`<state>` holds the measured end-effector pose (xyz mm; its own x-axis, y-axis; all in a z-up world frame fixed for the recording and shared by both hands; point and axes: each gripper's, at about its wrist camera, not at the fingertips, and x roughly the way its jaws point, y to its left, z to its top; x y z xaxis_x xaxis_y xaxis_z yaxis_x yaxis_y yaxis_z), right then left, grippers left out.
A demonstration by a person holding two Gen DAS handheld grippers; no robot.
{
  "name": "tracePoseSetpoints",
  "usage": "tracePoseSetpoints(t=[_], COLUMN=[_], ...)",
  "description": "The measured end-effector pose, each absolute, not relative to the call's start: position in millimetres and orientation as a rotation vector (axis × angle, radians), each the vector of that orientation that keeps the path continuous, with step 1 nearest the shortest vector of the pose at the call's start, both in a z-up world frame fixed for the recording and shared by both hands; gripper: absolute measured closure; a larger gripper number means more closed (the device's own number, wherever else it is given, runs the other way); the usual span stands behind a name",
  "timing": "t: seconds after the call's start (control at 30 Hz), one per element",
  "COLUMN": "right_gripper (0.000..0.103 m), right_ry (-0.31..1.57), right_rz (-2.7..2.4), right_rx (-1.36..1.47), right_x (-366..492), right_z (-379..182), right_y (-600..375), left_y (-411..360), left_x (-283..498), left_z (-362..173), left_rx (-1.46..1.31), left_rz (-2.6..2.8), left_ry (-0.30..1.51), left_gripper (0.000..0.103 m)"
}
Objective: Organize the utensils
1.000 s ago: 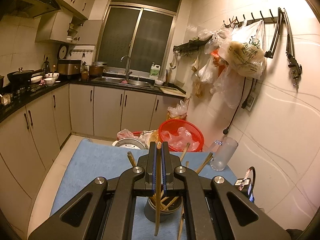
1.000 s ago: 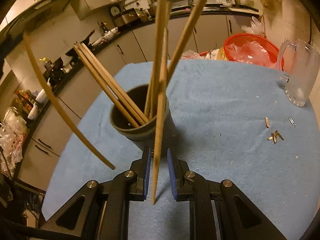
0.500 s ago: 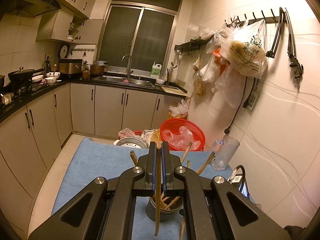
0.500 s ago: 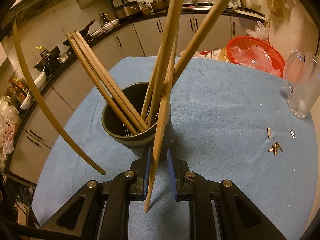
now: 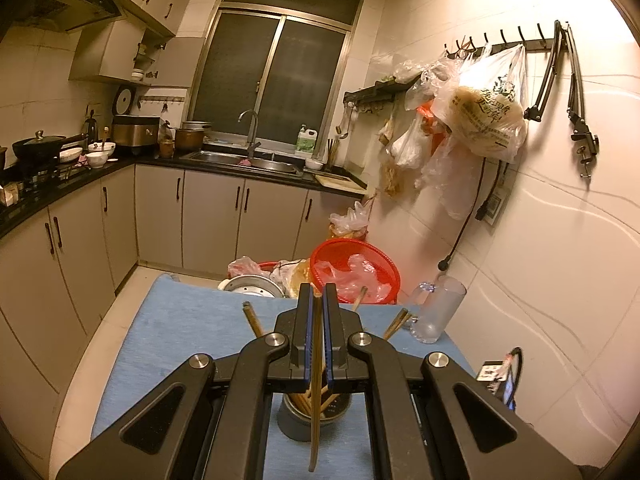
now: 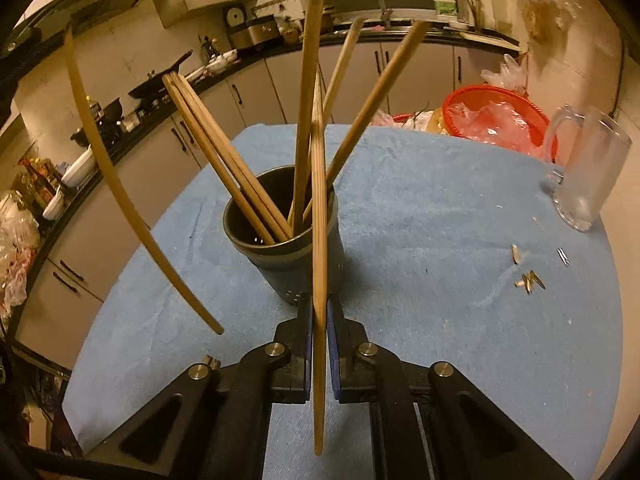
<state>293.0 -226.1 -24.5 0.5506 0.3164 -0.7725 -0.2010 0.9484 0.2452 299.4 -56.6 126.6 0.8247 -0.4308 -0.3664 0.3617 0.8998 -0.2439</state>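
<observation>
While the left wrist cam looks out level over the blue worktop (image 5: 180, 336), the left gripper (image 5: 316, 312) sits clamped on one chopstick (image 5: 315, 400), which hangs down between the blue pads w/ its lower tip below the jaws. Right under it: the dark holder (image 5: 294, 420), several sticks poking up on both sides of the gripper. Glass mug (image 5: 438, 310) stands at the far right edge of the worktop, red basket (image 5: 352, 268) beyond the far edge.

Over to the right wrist cam, angled down: right gripper (image 6: 319, 320) has just been closing, and it's now pinched onto a second chopstick (image 6: 319, 240), near upright, crossing in front of the holder (image 6: 280, 252) w/ its lower end hanging free below the pads. Holder is just beyond the fingertips, loaded w/ a fan of sticks (image 6: 228, 160). Left-hand chopstick (image 6: 120, 196) shows as a curved bar at left, tip in the air above the worktop (image 6: 440, 220). Mug (image 6: 584, 176) far right; small metal bits (image 6: 528, 280) lie on the cloth near it.
</observation>
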Motion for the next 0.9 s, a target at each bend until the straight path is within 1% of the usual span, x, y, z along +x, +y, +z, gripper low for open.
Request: tracePoseSetpoints(t=[0.23,0.47,0.63,0.9], right_gripper=[0.096,0.096,0.096,0.096], right_ry=[0.826,0.64,0.557,0.491], right_rz=[0.25,0.248,0.284,0.326], right_rx=[0.182,0.196,0.18,0.188], right_x=[267.2,244.0,248.2,270.0], right_z=[4.6,48.9,68.8,75.8], right_y=[-243.4,-247.0,-234.8,-218.3], left_y=[-63.8,-68.1,-66.8,-60.4], left_x=[289.2,289.7,300.2,317.7], left_z=[139.6,157.3,168.8,186.7], left_rx=[-0.167,-0.175,-0.195,-0.209], left_rz=[-0.434,-0.43,-0.418,-0.394], left_ry=[0.407,0.371,0.357,0.314], left_gripper=[0.099,0.099,0.099,0.099])
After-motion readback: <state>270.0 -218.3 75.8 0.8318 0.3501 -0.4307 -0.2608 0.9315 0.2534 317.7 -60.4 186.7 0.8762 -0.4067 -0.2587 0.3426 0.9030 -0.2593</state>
